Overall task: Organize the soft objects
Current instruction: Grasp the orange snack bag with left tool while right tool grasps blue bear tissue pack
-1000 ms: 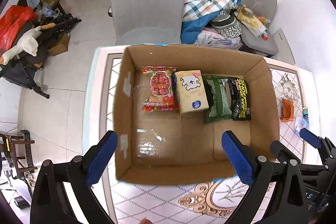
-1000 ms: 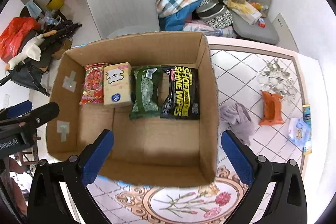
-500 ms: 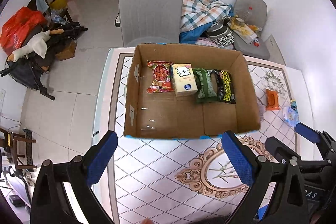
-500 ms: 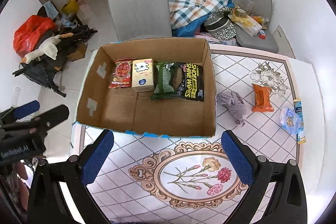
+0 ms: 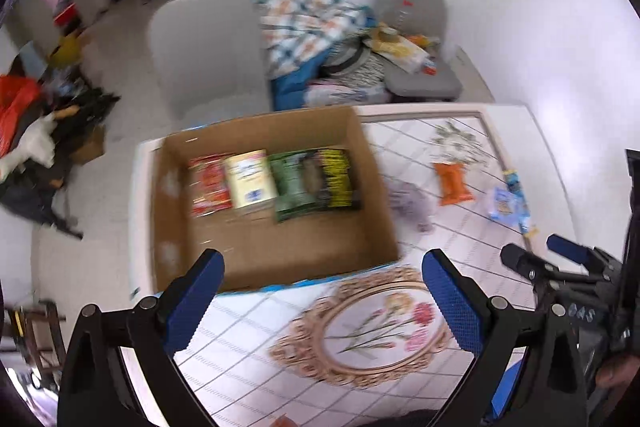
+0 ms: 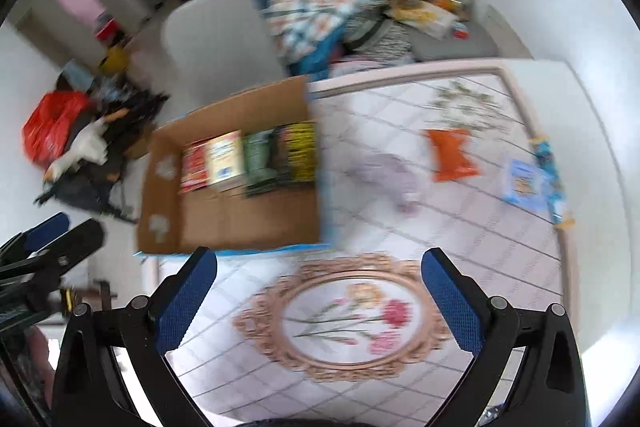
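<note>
Both grippers hang empty above the table (image 6: 520, 259), jaws wide apart: the left gripper (image 5: 320, 291) near the cardboard box (image 5: 372, 187), the right gripper (image 6: 320, 287) over the flower medallion. Four packets already line the box's far wall. Still out on the tabletop are the grey cloth (image 6: 384, 175) just beside the box, an orange packet (image 6: 452, 155) and a blue packet (image 6: 524, 183) further right. The cloth looks the nearest pick; I'd come straight down and pinch its bunched middle.
</note>
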Motion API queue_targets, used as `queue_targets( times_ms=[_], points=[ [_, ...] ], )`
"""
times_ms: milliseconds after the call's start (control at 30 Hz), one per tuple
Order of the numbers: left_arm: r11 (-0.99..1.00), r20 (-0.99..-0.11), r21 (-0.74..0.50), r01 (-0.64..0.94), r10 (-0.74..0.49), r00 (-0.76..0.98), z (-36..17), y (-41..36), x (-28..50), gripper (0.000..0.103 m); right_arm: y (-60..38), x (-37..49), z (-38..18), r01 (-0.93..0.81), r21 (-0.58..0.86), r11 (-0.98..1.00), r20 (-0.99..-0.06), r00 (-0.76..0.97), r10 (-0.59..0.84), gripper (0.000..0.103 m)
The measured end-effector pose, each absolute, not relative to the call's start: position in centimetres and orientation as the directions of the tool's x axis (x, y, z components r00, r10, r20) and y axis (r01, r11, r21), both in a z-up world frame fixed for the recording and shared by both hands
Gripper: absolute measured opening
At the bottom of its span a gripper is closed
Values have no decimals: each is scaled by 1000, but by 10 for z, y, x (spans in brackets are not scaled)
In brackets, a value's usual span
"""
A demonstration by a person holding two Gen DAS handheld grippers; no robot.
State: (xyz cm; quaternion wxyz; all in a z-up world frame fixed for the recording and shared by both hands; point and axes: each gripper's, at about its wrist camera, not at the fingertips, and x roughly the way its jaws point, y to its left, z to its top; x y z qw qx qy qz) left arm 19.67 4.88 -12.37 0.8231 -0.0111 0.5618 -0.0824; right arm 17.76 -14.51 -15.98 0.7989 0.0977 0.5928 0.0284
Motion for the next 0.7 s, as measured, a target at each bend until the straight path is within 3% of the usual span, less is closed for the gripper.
queue_targets(
  times_ms=[167,233,300,433,567,700],
  points=[
    [970,-952,-126,210,-178,251,-148,-38,228,101,-238,197,-192,58,-12,998,-964,264,-27,103],
    [968,-957,-94,234,-152,246,-162,-76,238,101,-270,214,-221,-58,-138,989,-972,200,-123,103],
    [968,-966,-64,243,-122,229,-181,-107,248,101,-292,227,-251,-160,-176,971,-982,103,-160,103],
    [967,-989,-30,252,-65,131,-238,-167,274,101,-326,253,-307,-304,-124,944,-990,-24,-138,103],
    [971,-998,-14,237,-28,58,-281,-193,289,101,-340,276,-356,-444,-187,876,-975,-28,-222,103],
    [978,-1000,17,210,17,1,-315,-200,298,101,-345,294,-399,-536,-104,837,-972,-123,-200,103]
  ],
)
